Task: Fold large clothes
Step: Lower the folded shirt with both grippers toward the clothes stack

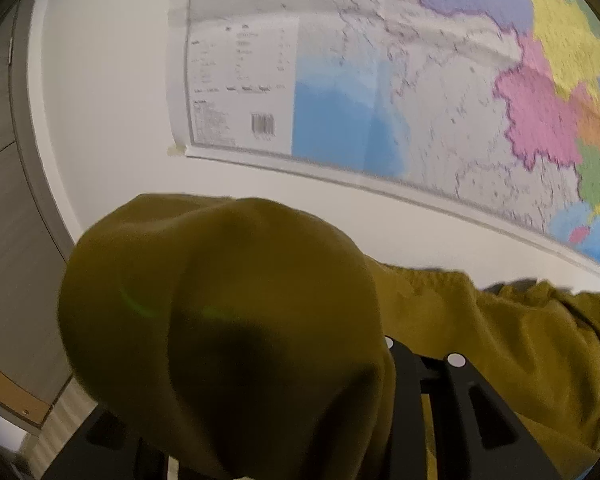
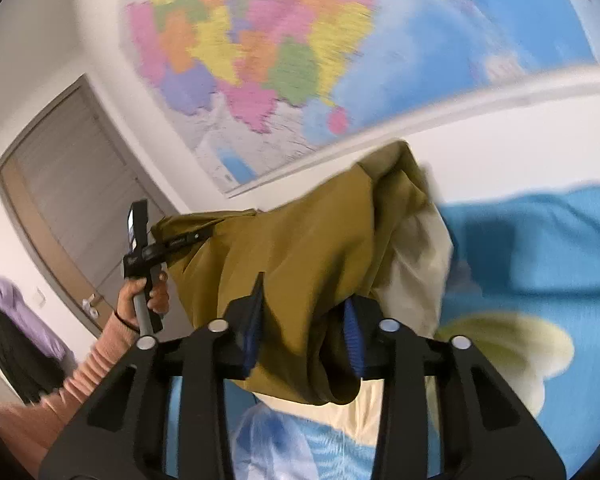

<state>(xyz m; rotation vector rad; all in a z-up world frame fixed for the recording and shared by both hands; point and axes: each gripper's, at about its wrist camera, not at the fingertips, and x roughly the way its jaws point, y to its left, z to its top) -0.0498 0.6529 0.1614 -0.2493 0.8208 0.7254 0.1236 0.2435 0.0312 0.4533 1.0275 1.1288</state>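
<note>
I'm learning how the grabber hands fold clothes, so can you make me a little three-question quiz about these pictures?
1. True or false: the right gripper has its blue fingers closed on the mustard garment.
2. What hangs on the white wall behind the garment? A) a clock B) a colourful map C) a mirror
3. Fill in: in the right wrist view, the person's hand grips the handle of the left ____.

Key:
1. True. The cloth is bunched between the two fingers.
2. B. The map shows in both views.
3. Gripper. Its far end meets a corner of the garment, though the jaws are not clearly visible.
</note>
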